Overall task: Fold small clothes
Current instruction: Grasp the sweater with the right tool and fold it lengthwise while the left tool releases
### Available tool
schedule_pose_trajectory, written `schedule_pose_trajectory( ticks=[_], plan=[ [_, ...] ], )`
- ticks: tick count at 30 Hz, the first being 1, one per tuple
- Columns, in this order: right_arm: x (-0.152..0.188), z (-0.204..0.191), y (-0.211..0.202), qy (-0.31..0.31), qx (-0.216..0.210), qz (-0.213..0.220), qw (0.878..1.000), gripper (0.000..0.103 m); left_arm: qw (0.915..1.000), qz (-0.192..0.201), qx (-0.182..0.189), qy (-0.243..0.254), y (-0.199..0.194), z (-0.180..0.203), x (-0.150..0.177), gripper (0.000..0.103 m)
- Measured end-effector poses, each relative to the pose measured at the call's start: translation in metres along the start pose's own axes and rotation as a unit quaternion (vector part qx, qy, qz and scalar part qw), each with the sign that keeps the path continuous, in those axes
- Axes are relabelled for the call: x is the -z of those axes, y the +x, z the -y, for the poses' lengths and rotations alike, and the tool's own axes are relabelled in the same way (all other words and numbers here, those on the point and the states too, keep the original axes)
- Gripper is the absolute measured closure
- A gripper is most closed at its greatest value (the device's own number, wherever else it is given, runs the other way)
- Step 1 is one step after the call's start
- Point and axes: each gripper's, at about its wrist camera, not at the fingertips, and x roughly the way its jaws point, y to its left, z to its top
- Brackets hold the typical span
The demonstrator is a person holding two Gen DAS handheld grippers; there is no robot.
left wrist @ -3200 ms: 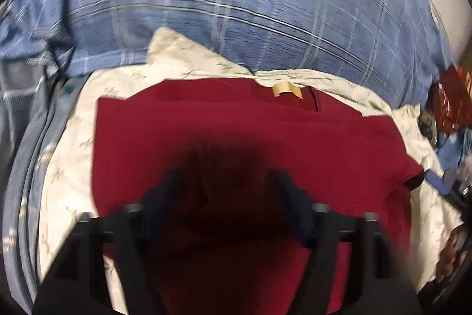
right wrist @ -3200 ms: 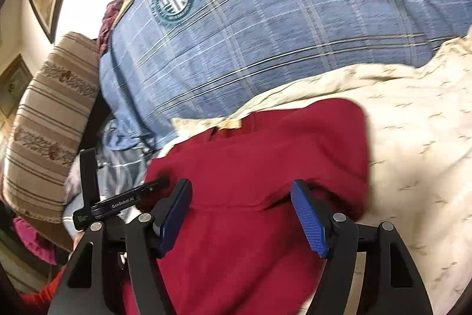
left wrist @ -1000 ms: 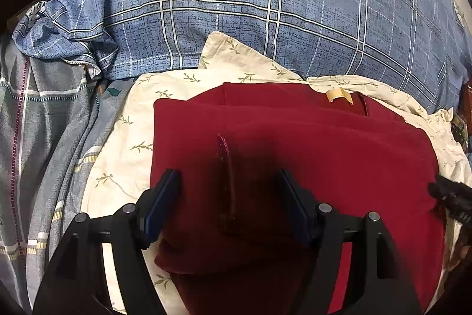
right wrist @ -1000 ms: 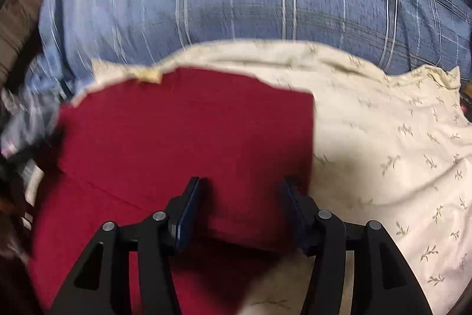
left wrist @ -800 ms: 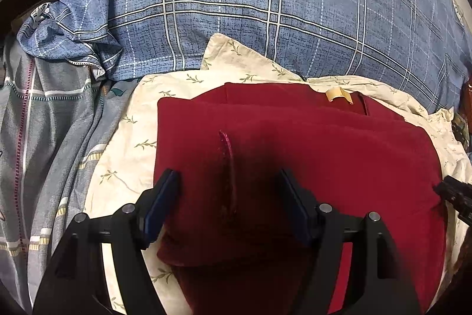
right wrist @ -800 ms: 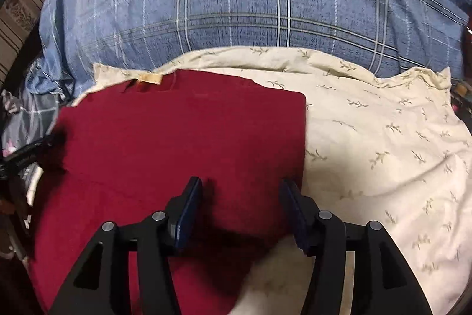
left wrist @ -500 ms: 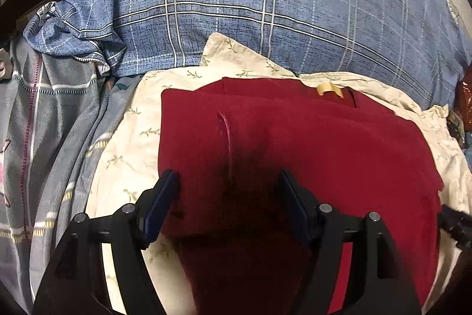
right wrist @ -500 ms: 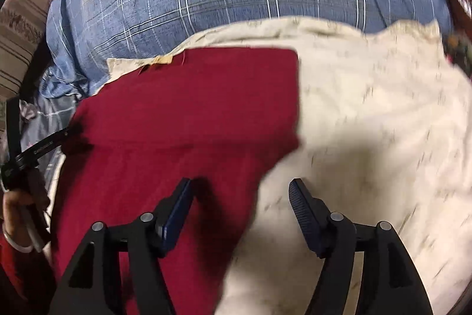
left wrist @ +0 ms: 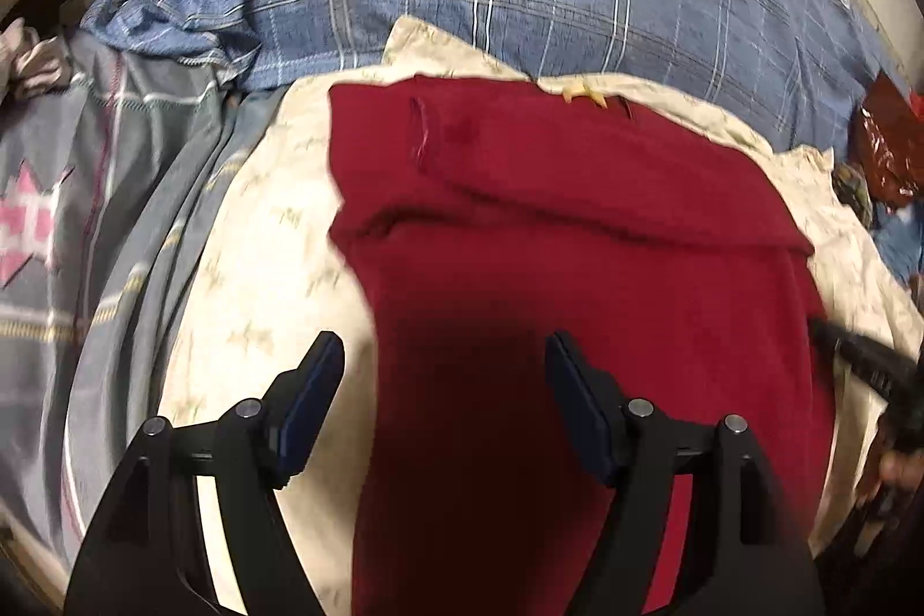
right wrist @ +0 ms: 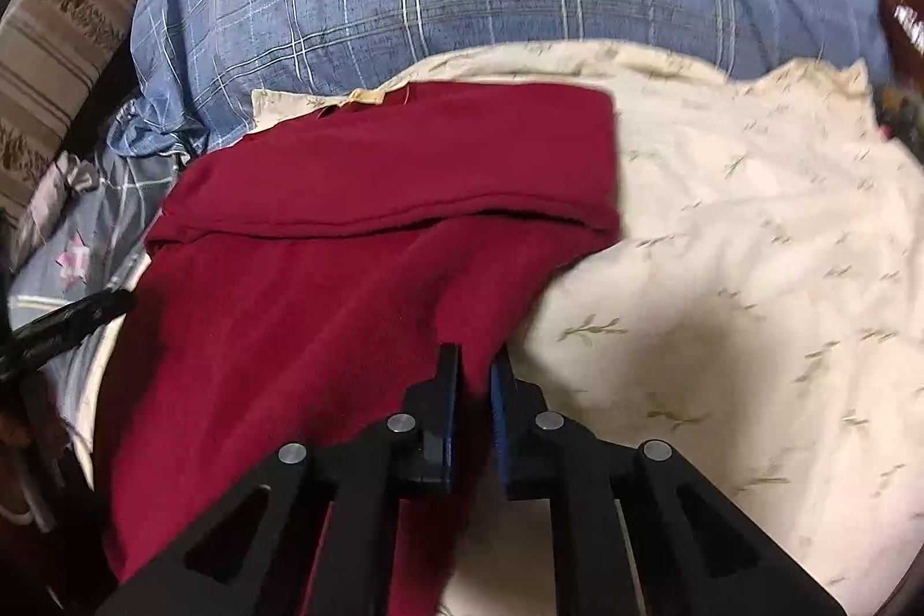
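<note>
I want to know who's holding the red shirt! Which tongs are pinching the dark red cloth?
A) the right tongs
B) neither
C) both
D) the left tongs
A: the right tongs are shut on the dark red cloth garment's edge, while the left tongs stand open above it.

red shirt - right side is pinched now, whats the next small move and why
Probably close the left gripper on the near left edge of the red shirt. The right gripper has just closed, its pads pinching the shirt's near right edge, while the left jaws stand open over the left edge and the cream floral cloth, gripping nothing. With both edges held, the lower part could be lifted evenly for the fold.
</note>
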Motion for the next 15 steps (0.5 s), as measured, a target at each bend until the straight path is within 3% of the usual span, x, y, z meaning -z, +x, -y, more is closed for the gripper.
schedule_pose_trajectory(
  ticks=[2,10,13,15],
  plan=[
    [0.001,0.004,-0.006,-0.003,0.018,0.008,1.000,0.096,1.0000,-0.001,-0.007,-0.003,-0.008,-0.005,0.014,0.031],
    [0.012,0.001,-0.018,0.004,0.017,-0.002,1.000,0.096,0.9990,-0.010,-0.031,-0.031,-0.021,-0.028,0.047,0.031],
    [0.020,-0.001,-0.033,0.016,0.001,-0.007,1.000,0.088,0.9988,-0.008,-0.034,-0.036,-0.027,-0.033,0.056,0.031],
    [0.030,0.000,-0.041,0.037,-0.028,-0.017,0.999,0.065,0.9987,-0.009,-0.032,-0.038,-0.030,-0.035,0.062,0.031]
  ],
)
